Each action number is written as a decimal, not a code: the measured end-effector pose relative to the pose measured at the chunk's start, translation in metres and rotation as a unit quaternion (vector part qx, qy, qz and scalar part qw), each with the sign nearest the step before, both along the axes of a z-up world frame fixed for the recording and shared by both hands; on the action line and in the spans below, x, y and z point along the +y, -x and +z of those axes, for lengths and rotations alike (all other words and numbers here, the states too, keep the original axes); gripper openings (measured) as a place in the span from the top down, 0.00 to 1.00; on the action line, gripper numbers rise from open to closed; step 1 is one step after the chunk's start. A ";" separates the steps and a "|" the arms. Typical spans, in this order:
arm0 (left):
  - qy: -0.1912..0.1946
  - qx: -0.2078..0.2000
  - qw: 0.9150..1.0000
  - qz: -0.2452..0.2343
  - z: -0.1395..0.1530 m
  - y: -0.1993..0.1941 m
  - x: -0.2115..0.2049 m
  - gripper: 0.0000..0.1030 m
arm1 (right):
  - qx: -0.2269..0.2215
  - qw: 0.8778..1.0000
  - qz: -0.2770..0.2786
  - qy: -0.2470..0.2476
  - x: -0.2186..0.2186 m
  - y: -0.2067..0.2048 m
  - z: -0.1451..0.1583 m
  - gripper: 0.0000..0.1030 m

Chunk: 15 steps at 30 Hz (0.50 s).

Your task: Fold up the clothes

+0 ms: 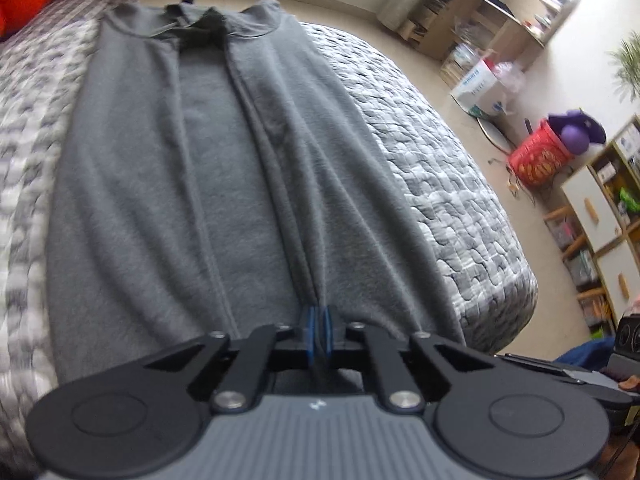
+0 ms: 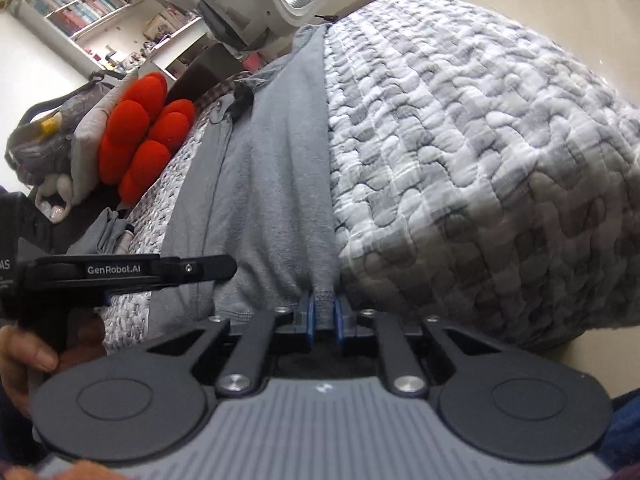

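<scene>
Garment: a grey collared shirt (image 1: 208, 168) lies flat along the bed (image 1: 440, 184), stretching straight ahead of both hand-held grippers, its collar at the far end and its hem at the near edge.
Side folds: both long sides appear already turned in toward the middle, so the shirt reads as a narrow strip; judged from this, the lengthwise fold comes next.
Left hand-held gripper (image 1: 319, 330): jaws nearly together, blue pads pinching a ridge of hem cloth directly at its tips; creases fan away from the pinch up the shirt, which suggests the cloth is under a light pull.
Right hand-held gripper (image 2: 325, 316): jaws narrow, clamped on the stitched hem edge at the shirt's right side, the bare quilt just to its right.
Why held so: a grip at each end of the hem keeps the edge taut and level, so it can be carried toward the collar in one piece.
Person: a hand (image 2: 24, 356) at the lower left of the right wrist view wraps the handle of the other gripper, which sits close to the left of the right one.
Red basket (image 1: 538, 156): on the floor, far right of the left hand-held gripper; holds a purple soft object (image 1: 576, 128), rising above the rim.
White box (image 1: 478, 84): beyond the basket, with clear plastic on top; contents too small to tell.
Shelves (image 2: 80, 4): far upper left of the right hand-held gripper, filled with books.
Red cushion (image 2: 140, 132): beside the bed, left of the shirt.
</scene>
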<state>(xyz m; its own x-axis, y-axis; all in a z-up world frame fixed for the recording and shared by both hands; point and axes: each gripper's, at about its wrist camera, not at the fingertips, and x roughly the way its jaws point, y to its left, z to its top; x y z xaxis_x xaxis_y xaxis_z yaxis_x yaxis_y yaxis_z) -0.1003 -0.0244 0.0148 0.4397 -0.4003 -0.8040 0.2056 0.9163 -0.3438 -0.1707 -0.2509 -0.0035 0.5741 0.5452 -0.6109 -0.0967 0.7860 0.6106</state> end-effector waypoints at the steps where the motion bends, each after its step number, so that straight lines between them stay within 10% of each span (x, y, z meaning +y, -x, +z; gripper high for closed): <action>1: 0.003 0.001 1.000 0.005 0.000 0.003 0.002 0.95 | -0.002 1.000 0.001 -0.002 0.001 0.000 0.000 0.87; 8: 0.007 -0.008 1.000 0.000 0.001 0.024 -0.004 0.70 | 0.010 0.999 -0.025 -0.034 -0.007 -0.005 -0.004 0.70; 10: 0.005 -0.016 1.000 0.002 -0.001 0.027 -0.009 0.70 | 0.022 0.998 -0.028 -0.055 -0.009 -0.008 -0.007 0.70; 12: -0.003 -0.024 1.000 0.010 -0.004 0.029 -0.011 0.94 | 0.032 0.997 -0.029 -0.061 -0.009 -0.011 -0.010 0.70; 15: 0.031 -0.015 0.999 0.033 -0.004 0.029 -0.004 0.97 | 0.041 0.997 -0.034 -0.059 -0.007 -0.012 -0.012 0.90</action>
<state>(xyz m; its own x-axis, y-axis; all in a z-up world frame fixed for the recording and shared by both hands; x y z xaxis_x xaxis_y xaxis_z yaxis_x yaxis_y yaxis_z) -0.1297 -0.0284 0.0109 0.4902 -0.4193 -0.7641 0.1570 0.9048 -0.3957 -0.1584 -0.2579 -0.0154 0.5640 0.5766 -0.5911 0.0085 0.7118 0.7023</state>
